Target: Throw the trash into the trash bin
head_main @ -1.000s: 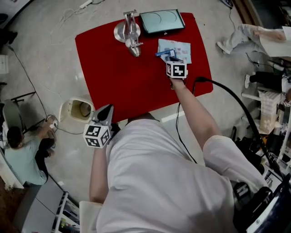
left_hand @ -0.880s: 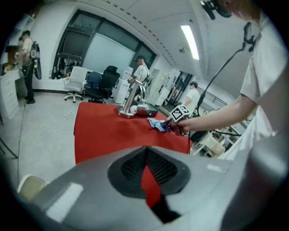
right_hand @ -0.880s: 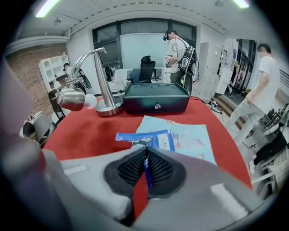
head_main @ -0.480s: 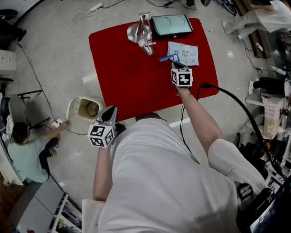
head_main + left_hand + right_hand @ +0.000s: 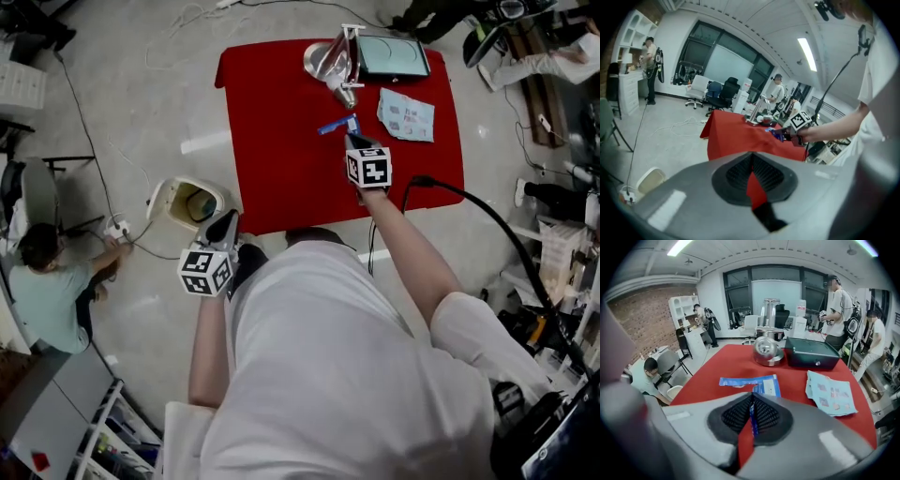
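A blue plastic wrapper hangs over the red table, pinched at one end by my right gripper. In the right gripper view the wrapper sticks out flat from between the shut pads of the right gripper. The cream trash bin stands open on the floor beside the table's left edge. My left gripper hovers just beside the bin, off the table. In its own view the left gripper has its pads together with nothing between them, and the bin shows at lower left.
On the table stand a metal bowl with a stand, a dark box and a light blue printed sheet. Cables run over the floor. A person crouches at the left near the bin.
My right gripper has lifted the blue wrapper away from the light blue sheet and carried it left over the table. The left gripper has shifted closer beside the bin.
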